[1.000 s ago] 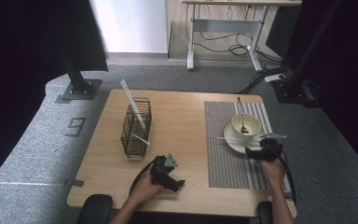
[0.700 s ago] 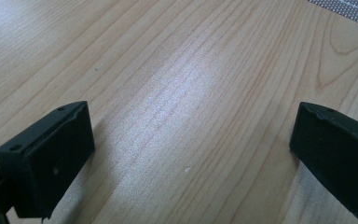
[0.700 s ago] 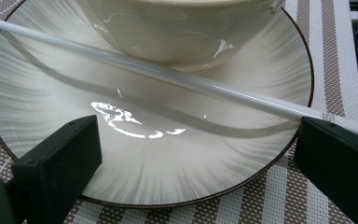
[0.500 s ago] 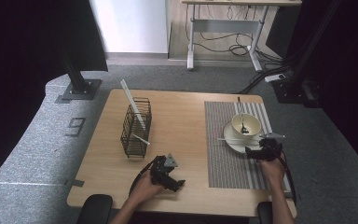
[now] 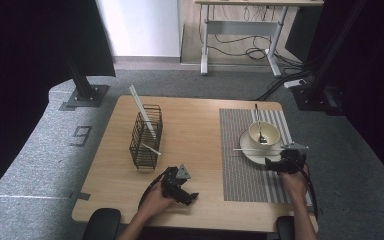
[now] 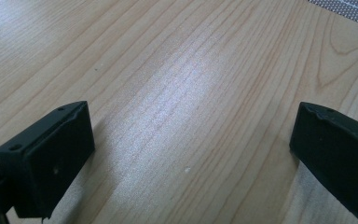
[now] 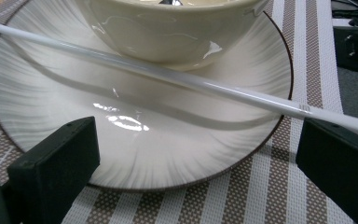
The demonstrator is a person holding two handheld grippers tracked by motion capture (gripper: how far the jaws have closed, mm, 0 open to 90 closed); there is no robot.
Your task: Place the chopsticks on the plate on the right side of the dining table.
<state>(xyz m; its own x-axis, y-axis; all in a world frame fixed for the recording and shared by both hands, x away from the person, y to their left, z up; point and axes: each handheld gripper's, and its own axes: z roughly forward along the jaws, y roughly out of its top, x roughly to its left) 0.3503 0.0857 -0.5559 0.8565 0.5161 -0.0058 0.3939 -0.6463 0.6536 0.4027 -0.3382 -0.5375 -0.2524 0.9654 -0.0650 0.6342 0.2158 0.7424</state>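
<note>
Right now the right gripper (image 7: 198, 154), jaws wide and empty, faces a long glossy white chopstick (image 7: 168, 77) lying across the plate (image 7: 51, 107).

A digit "9" marked in dark tape on the grey floor (image 5: 40, 150), left of the table (image 5: 200, 125). Tiny grey print near the end of the white chopstick (image 7: 177, 79); too small to read.

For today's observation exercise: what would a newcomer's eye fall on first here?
Probably the white chopstick lying across the plate in front of the bowl, with the open right tool just short of it. Next, the wire basket at the table's left.
</note>
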